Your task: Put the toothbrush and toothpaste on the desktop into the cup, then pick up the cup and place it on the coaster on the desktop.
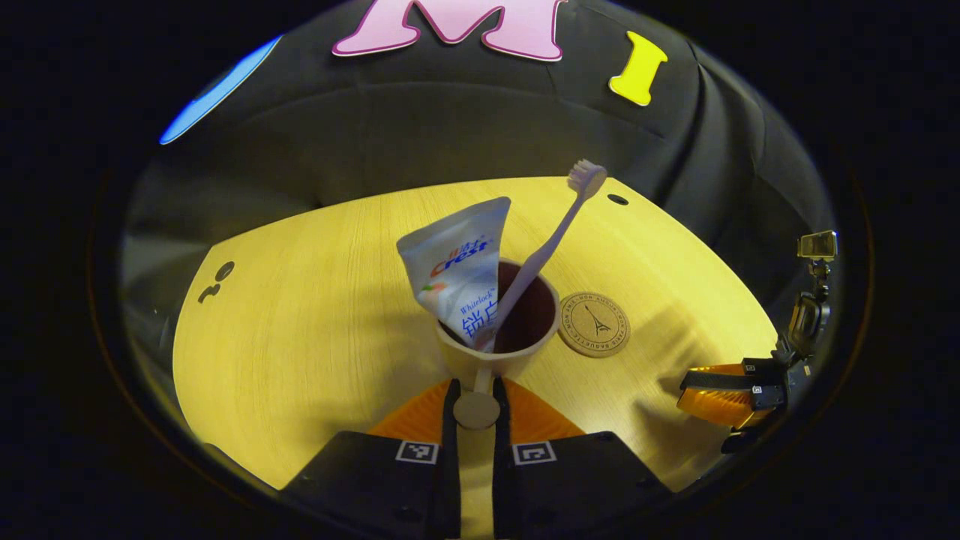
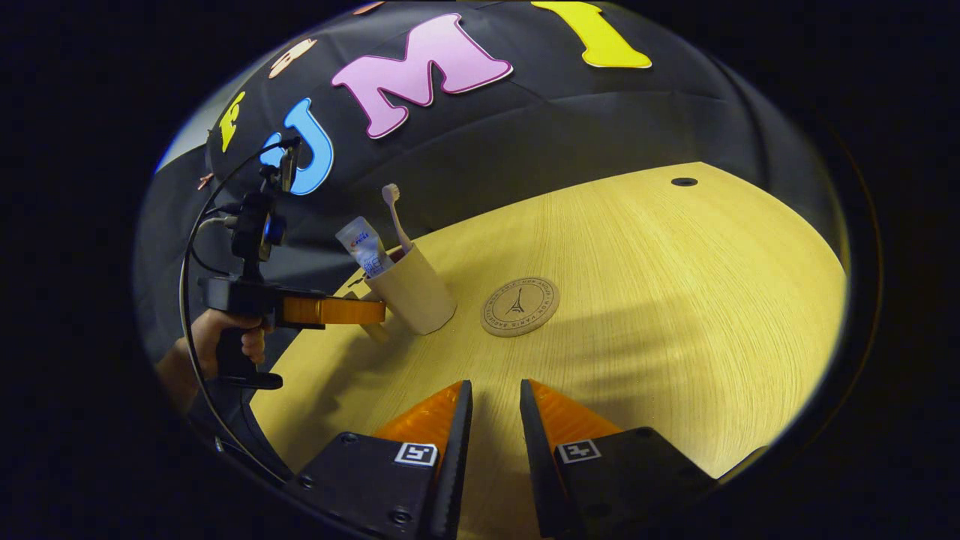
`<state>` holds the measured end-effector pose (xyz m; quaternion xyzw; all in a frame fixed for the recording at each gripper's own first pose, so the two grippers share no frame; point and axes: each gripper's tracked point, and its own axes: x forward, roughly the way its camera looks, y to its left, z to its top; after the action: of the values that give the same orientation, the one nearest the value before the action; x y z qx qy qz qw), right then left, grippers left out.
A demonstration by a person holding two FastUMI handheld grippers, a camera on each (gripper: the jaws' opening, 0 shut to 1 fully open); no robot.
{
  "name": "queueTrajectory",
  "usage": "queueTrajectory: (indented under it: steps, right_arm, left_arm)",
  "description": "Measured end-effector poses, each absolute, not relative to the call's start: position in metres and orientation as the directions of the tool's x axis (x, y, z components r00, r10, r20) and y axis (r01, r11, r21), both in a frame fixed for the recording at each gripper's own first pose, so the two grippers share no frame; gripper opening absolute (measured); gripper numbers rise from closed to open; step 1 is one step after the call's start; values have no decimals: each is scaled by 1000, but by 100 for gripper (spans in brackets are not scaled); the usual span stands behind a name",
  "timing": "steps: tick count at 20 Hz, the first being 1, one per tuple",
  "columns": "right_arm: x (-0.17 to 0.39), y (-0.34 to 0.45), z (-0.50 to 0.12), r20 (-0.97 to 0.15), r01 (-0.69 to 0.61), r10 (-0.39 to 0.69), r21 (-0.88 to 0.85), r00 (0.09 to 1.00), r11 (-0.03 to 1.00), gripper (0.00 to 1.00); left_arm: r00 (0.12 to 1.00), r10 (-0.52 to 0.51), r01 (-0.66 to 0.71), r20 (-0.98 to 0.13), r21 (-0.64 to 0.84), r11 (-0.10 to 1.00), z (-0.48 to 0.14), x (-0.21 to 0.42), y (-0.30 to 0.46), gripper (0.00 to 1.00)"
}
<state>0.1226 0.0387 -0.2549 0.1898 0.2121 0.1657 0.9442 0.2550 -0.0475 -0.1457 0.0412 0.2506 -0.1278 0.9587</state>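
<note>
Left tool (image 1: 475,401) pinches one cup's (image 1: 480,360) handle.

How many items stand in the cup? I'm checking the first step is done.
2. The toothpaste leans at the left of the cup; the toothbrush slants to its right, bristles up. Anything small lying at the cup's bottom would be hidden.

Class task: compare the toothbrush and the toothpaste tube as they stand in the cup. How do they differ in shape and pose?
The toothbrush is a thin stick with a bristled head on top; the toothpaste tube is broad and flat, widening to its crimped end. The toothbrush reaches higher than the tube. In the left gripper view the toothbrush tilts right and the tube tilts left. Both stand inside the cup, sticking out above its rim.
</note>
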Motion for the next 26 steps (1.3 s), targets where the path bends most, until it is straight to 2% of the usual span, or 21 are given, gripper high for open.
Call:
queueTrajectory:
  steps: [1,2,4,5,6,9,10,11,12,13,17,23,26]
  right_arm:
    - [122,39,-255,-335,-234,395,429,856,872,43]
    - [123,39,-255,-333,-237,396,429,855,872,43]
    - [122,40,-256,-334,-239,399,430,854,871,43]
    - [122,40,-255,-335,-239,400,430,853,871,43]
    - [122,40,-255,-335,-240,400,429,853,871,43]
    - [121,41,-255,-332,-243,402,428,853,870,43]
    - [121,42,-255,-328,-246,403,428,854,870,43]
    - [121,41,-255,-330,-244,402,428,854,870,43]
    - [121,43,-255,-326,-248,406,431,854,868,43]
    - [120,43,-254,-325,-247,405,432,855,867,43]
    - [119,44,-253,-315,-253,408,432,857,866,43]
    - [117,51,-250,-301,-268,410,416,861,869,43]
    - [117,54,-251,-303,-269,413,418,859,868,43]
  left_arm:
    - [844,-226,266,-486,15,964,-146,256,-48,14]
    - [846,-226,269,-483,21,963,-146,256,-48,18]
    - [851,-222,267,-476,29,963,-145,255,-49,16]
    - [856,-222,266,-468,30,963,-143,255,-49,21]
    - [861,-222,265,-458,30,964,-140,254,-49,16]
    - [867,-223,266,-445,36,963,-138,253,-51,15]
    - [867,-225,267,-445,34,963,-137,254,-51,19]
    - [865,-226,268,-447,33,963,-138,252,-51,13]
    - [868,-230,269,-440,29,963,-136,253,-52,17]
    - [870,-231,268,-435,25,963,-136,251,-53,11]
    - [902,-226,251,-368,22,968,-135,253,-53,6]
    - [929,-224,242,-296,25,970,-128,243,-57,6]
    - [925,-230,248,-304,21,969,-129,237,-58,6]
